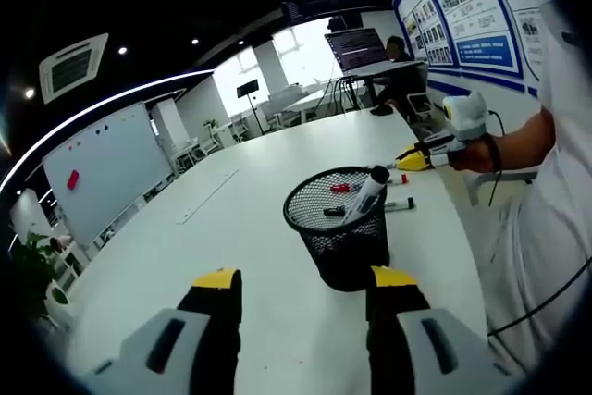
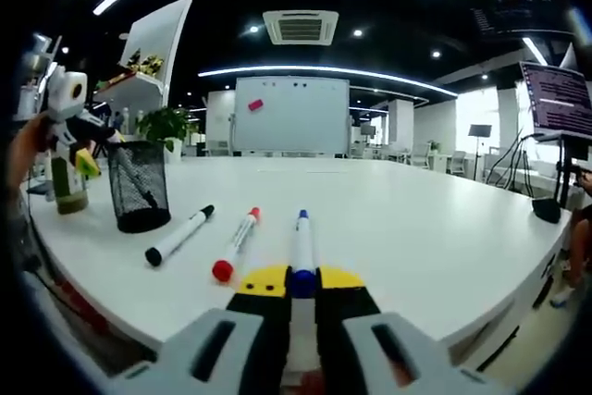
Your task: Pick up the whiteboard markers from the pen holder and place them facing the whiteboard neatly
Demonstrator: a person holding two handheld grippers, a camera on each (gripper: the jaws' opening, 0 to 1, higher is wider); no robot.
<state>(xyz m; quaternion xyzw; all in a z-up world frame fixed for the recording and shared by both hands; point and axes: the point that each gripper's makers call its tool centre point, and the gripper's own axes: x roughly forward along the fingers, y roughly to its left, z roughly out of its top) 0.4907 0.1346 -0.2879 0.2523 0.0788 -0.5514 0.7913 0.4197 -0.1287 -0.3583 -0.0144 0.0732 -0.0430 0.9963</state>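
A: Which step is going on right now?

B: Going left to right in the right gripper view: the left tool (image 2: 81, 159) is hovering by the mesh pen holder (image 2: 139, 187) at the far left, and I cannot tell how its jaws are standing from there. Next, a black marker (image 2: 179, 236) and a red marker (image 2: 237, 243) are lying on the white tabletop (image 2: 416, 228), well apart from the holder, both pointing roughly toward the whiteboard (image 2: 294, 115). Then the right tool (image 2: 294, 282) is gripping a blue marker (image 2: 301, 249), jaws nearly closed on its barrel, just beside the red one.

A: So it is laying down the third marker?

B: That is my reading. The next move is calling for setting the blue marker flat, parallel to the other two, then opening.

A: And the left gripper view?

B: The left tool (image 1: 305, 286) is standing wide open and holding nothing, with the pen holder sitting just ahead, nearer its right jaw. One more black-capped marker (image 1: 366, 193) is leaning inside. It probably needs to reach in from above for that one.
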